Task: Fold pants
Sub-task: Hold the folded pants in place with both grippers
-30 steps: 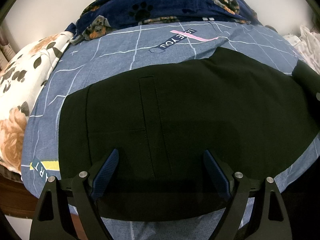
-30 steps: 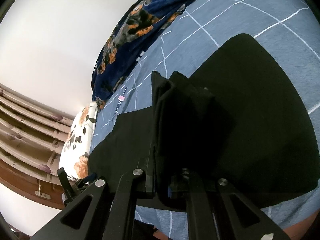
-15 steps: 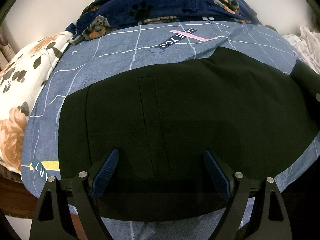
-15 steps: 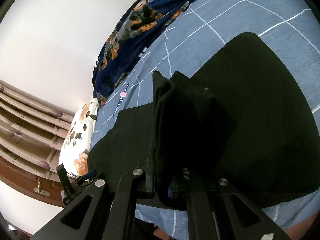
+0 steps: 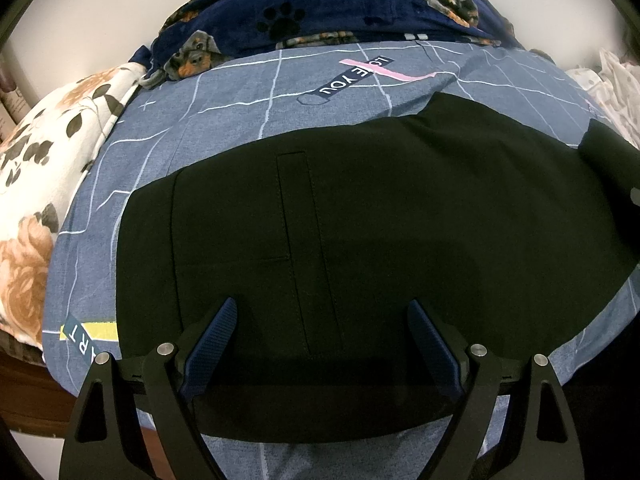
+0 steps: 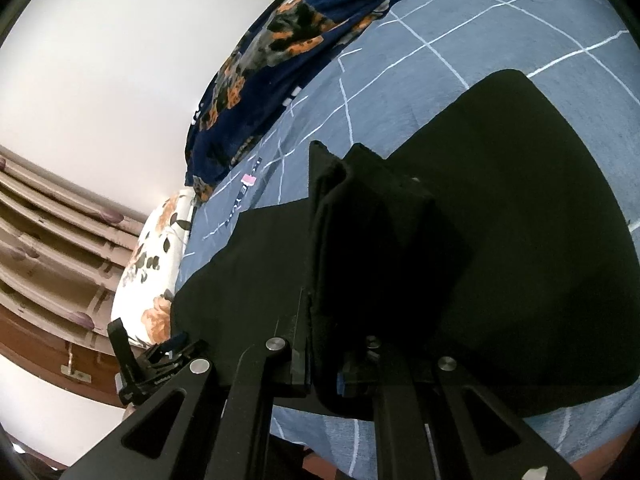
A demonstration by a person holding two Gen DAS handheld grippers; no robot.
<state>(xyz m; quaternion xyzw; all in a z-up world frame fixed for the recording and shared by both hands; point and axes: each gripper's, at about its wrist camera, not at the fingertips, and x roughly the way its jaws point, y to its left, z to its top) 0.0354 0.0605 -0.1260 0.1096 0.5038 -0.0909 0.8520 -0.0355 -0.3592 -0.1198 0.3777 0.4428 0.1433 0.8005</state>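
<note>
Black pants (image 5: 360,240) lie spread flat on a blue bed sheet (image 5: 240,92), waist end toward the left. My left gripper (image 5: 320,344) is open, hovering over the near part of the pants with nothing between its blue pads (image 5: 212,344). My right gripper (image 6: 322,320) is shut on a thick bunched fold of the pants (image 6: 368,240), lifted above the flat cloth (image 6: 520,220). That lifted fold shows at the right edge of the left wrist view (image 5: 612,168). The left gripper shows small at the lower left of the right wrist view (image 6: 152,364).
A navy dog-print blanket (image 5: 340,4) lies bunched at the far side of the bed. A floral pillow (image 5: 44,168) lies at the left. White clothing (image 5: 612,80) sits at the far right. A wooden headboard (image 6: 48,240) and the bed's near edge border the sheet.
The right gripper has lifted and carried the held fold slightly leftward over the pants. The left gripper has stayed still and open.
</note>
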